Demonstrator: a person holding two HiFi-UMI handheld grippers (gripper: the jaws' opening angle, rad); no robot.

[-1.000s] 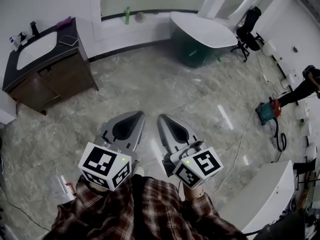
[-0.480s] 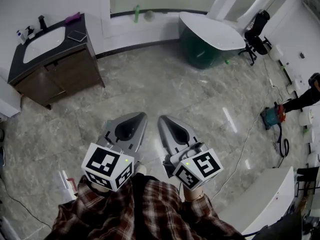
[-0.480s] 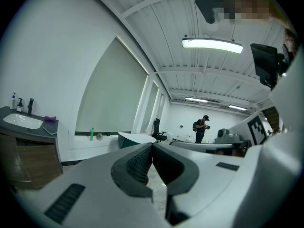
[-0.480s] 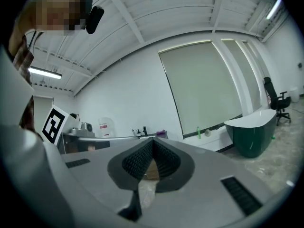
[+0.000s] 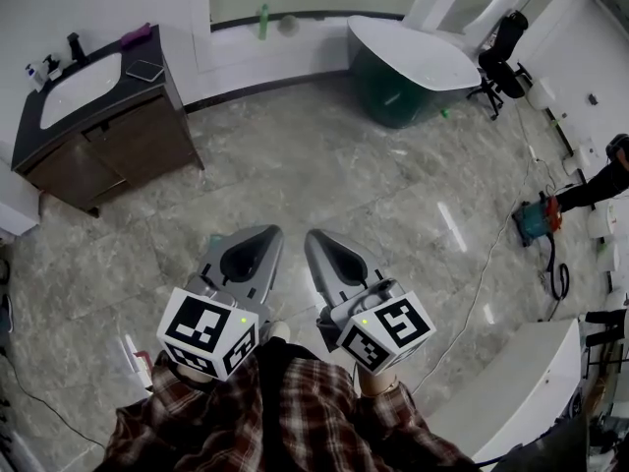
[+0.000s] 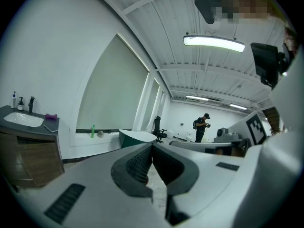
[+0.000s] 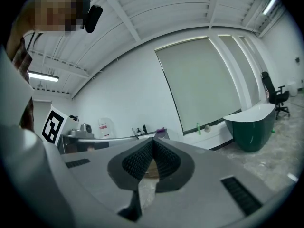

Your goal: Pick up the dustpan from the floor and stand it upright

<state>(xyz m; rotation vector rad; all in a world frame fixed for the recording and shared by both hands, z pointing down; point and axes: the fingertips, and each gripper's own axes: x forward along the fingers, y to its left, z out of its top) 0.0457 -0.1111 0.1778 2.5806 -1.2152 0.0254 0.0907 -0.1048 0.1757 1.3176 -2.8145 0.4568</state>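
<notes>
Two tools, both pinched shut with nothing between the pads: the left tool [image 5: 261, 234] and the right tool [image 5: 316, 237] are held side by side in front of the person's checked shirt [image 5: 285, 411], pointing out nearly level over the marble floor [image 5: 324, 175]. Over the last second hardly anything has altered. They have kept shut and kept their place, and only the head view has drifted a touch across the room.

For the task that reads as no progress yet. The dustpan shows in no view, neither on the stretch of floor ahead nor near the tools. I judge that finding it comes first, and the jaws will need to open before any pick-up.

The white sink [image 5: 79, 88] set in the dark table [image 5: 138, 91] at the left looks empty. Bottles [image 5: 44, 67] stand at its back corner, and a flat dark slab [image 5: 145, 70] and a purple thing [image 5: 136, 35] lie beside it. The green bathtub [image 5: 408, 67] by the far wall shows a plain white inside with nothing visible in it.
</notes>
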